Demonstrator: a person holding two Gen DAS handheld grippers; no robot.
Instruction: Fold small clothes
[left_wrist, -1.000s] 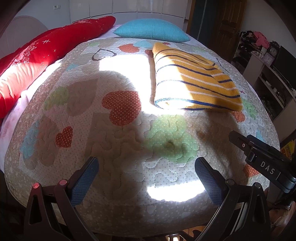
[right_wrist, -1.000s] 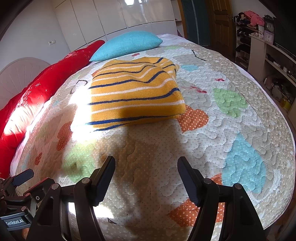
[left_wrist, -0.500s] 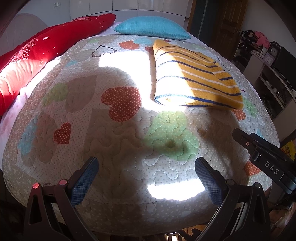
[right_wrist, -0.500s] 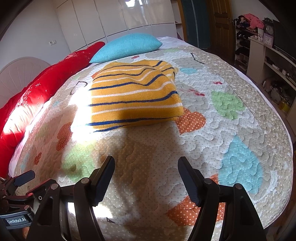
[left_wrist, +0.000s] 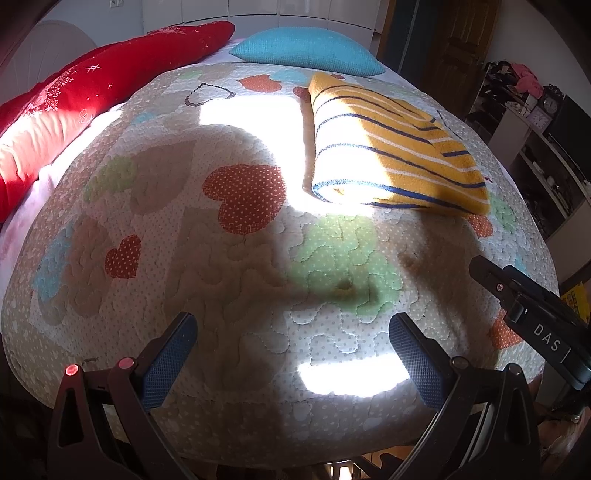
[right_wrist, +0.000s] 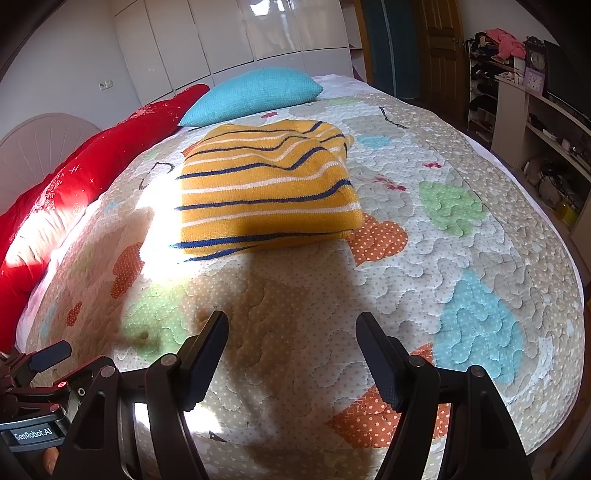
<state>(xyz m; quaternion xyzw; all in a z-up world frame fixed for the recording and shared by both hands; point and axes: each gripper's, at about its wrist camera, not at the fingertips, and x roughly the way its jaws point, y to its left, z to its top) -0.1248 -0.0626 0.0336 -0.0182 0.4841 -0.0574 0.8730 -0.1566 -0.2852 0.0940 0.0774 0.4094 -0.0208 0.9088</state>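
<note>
A yellow garment with blue and white stripes (left_wrist: 395, 155) lies folded into a flat rectangle on the quilted bed (left_wrist: 258, 258), toward the far right in the left wrist view; in the right wrist view the garment (right_wrist: 266, 192) is straight ahead at mid-bed. My left gripper (left_wrist: 291, 332) is open and empty, held over the near edge of the bed, well short of the garment. My right gripper (right_wrist: 291, 332) is open and empty, also over the near part of the quilt. The right gripper's body (left_wrist: 532, 314) shows at the right edge of the left wrist view.
A blue pillow (right_wrist: 255, 92) and a long red cushion (right_wrist: 74, 184) lie at the head and left side of the bed. Shelves with clutter (right_wrist: 535, 129) stand to the right. White wardrobe doors (right_wrist: 240, 33) and a wooden door (right_wrist: 439, 44) are behind.
Both grippers have pulled back slightly from the bed and the views have tilted a little; the garment looks a bit farther away. Both stay open and the garment has not moved.
</note>
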